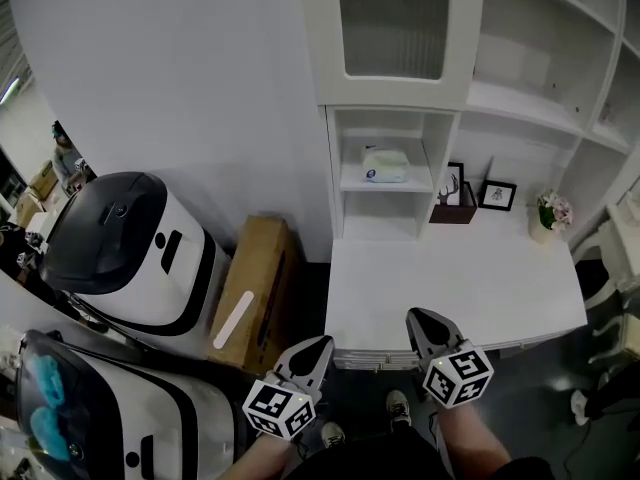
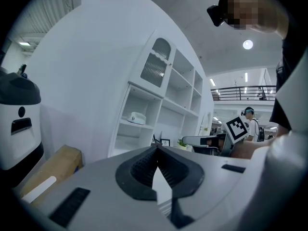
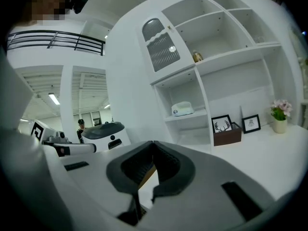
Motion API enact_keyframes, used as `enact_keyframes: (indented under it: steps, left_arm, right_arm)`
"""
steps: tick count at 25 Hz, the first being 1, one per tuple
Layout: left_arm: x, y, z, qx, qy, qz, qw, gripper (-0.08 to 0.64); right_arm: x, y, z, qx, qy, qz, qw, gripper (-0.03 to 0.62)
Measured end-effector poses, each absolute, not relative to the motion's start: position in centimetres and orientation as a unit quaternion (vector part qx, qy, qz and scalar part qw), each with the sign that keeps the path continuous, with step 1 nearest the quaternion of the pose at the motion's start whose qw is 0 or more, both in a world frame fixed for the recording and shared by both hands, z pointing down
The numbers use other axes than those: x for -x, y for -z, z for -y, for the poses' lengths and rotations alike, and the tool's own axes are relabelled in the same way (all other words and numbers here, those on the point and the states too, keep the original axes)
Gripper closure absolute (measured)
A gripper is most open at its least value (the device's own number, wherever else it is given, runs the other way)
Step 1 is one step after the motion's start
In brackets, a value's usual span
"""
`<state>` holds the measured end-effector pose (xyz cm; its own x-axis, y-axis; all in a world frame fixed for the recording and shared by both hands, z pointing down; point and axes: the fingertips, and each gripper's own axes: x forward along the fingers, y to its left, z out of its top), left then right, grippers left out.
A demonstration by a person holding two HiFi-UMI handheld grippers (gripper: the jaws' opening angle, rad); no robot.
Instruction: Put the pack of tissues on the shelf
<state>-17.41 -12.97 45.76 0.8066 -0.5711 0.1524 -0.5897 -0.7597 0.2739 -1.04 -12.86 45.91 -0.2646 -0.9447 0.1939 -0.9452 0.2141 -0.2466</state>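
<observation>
**Tissues on the shelf, both grippers closed and empty**

We're looking down at the white shelf unit (image 1: pixel 333 168), and there's the pack of tissues (image 1: pixel 385 165). It lies on the middle board of the narrow open compartment, right below the glass-fronted cabinet door (image 1: pixel 390 23). Nothing is touching it. The right gripper view picks it up too: a pale, rounded pack, alone on that board.

Down at the near edge we've got both tools. The left gripper (image 1: pixel 312 356) hangs just off the front left corner of the table (image 1: pixel 450 288), over the dark floor (image 1: pixel 365 388). Its own view shows the jaws pressed together tip to tip with nothing between them. The right gripper (image 1: pixel 425 330) sits over the table's front edge, and its jaws are closed as well, holding nothing. Both are well apart from the shelf unit and the tissues.

At the back of the table, against the shelf unit, we see a brown box (image 1: pixel 452 214). A framed antler picture (image 1: pixel 452 182) stands at it, though we can't tell whether inside or behind. A second small frame (image 1: pixel 497 195) is just beside them, and a pot of flowers (image 1: pixel 548 213) is farther right.

Left of the table stands a cardboard box (image 1: pixel 255 288), and beyond it two white-and-black machines (image 1: pixel 130 243).
</observation>
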Motion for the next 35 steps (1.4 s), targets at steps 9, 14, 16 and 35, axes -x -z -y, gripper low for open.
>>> enact_keyframes:
  steps: [9,14,16,35]
  left_arm:
    - [19.2,-45.8,11.0,-0.951,-0.033,0.267,0.153,0.555]
    - [20.3,-46.2,9.6,-0.956,-0.041,0.248,0.151,0.555]
    - [20.7,-46.4,9.1,-0.957,-0.042,0.244,0.151,0.555]
    - [20.9,-46.2,7.8,-0.96,-0.034,0.231,0.155,0.555]
  right_arm:
    - [4.3,-46.0,9.1,-0.628,-0.155,0.763,-0.001,0.588]
    - [5.8,-46.2,7.2,-0.639,-0.154,0.754,-0.007,0.588]
    - [6.4,-46.4,6.4,-0.641,-0.156,0.752,-0.006,0.588]
    - [9.2,-47.0,4.0,-0.626,-0.163,0.762,0.011,0.589]
